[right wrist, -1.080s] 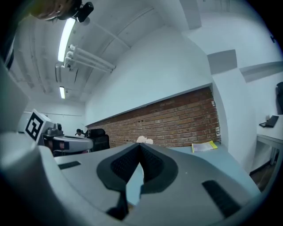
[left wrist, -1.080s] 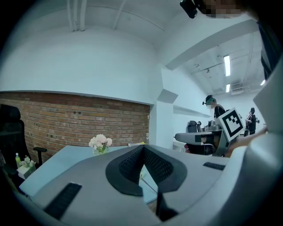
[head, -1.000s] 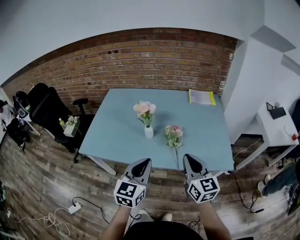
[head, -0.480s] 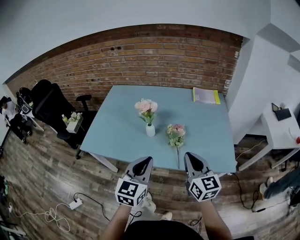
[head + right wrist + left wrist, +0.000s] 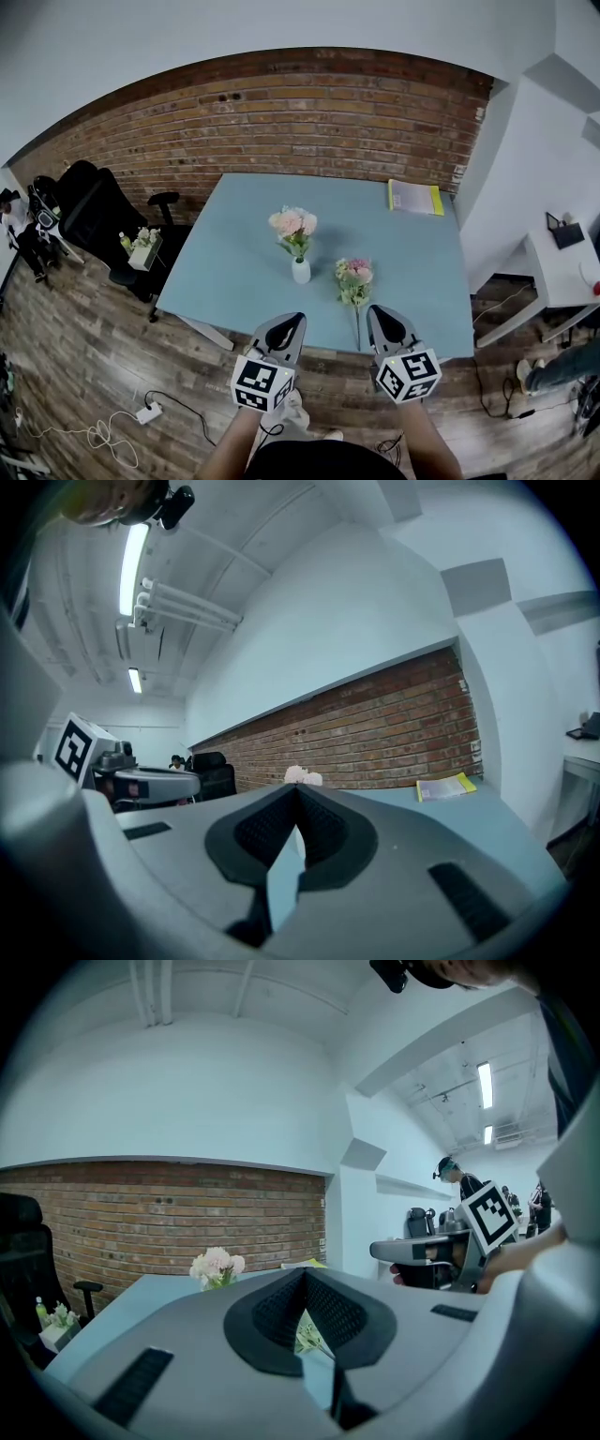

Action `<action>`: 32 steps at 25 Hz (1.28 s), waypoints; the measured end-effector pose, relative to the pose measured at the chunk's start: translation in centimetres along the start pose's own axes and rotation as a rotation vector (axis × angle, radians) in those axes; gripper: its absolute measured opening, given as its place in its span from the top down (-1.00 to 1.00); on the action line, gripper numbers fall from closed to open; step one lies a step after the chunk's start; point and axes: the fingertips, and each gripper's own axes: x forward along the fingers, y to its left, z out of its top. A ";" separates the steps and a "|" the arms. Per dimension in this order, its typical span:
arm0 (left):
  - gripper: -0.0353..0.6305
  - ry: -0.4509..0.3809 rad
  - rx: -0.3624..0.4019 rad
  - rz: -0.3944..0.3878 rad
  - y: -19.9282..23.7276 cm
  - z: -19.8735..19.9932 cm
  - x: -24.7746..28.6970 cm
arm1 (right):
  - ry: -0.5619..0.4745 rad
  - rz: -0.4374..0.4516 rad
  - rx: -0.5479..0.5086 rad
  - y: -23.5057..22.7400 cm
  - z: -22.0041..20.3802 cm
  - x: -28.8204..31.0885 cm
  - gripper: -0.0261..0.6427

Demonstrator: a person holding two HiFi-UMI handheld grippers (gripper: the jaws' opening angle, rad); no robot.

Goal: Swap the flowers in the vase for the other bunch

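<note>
- Two bunches of flowers are on the light blue table (image 5: 225, 272). The pink bunch (image 5: 292, 223) stands in the small white vase (image 5: 300, 272) near the middle of the frame. The other bunch (image 5: 353, 274) lies flat just to the right of the vase, with its stem pointing to the lower edge of the table.
- The left tongs (image 5: 292, 322) and the right tongs (image 5: 380, 314) are both in the lower middle of the head view, at the near edge of the table and apart from the vase.
- The jaws of the left tongs are pressed together and nothing is between them. In the left gripper view the pink bunch is visible far behind the tips.
- The jaws of the right tongs are also fully together and hold nothing. In the head view their tip is near the end of the lying stem, and I see no contact.
- Nothing of the swap is done, as far as the pictures show: the vase has its first flowers and the other bunch is untouched. I judge that the task is at its very beginning.
- Everything is left to do: lift the pink bunch out of the vase, put it down on the table, take the other bunch by the stem and stand it in the vase.
- Both tongs must open before any grip is possible.
</note>
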 end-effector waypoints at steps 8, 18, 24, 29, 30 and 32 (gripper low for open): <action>0.88 -0.007 0.001 -0.017 3.9 1.0 2.9 | 0.003 -0.009 -0.009 -0.6 0.9 4.8 0.90; 0.88 -0.001 -0.008 -0.058 8.8 1.7 5.6 | 0.010 -0.050 -0.017 -0.7 2.2 10.0 0.90; 0.88 -0.009 -0.004 -0.087 11.1 1.9 6.5 | 0.014 -0.075 -0.021 -0.3 2.2 12.1 0.90; 0.88 -0.013 -0.012 -0.102 13.3 2.1 6.7 | 0.012 -0.092 -0.030 0.2 2.8 14.3 0.90; 0.88 -0.012 -0.013 -0.109 13.6 2.1 6.7 | 0.011 -0.097 -0.029 0.4 2.9 14.7 0.90; 0.88 -0.010 -0.009 -0.123 14.2 1.9 6.9 | 0.014 -0.107 -0.027 0.6 2.7 15.4 0.90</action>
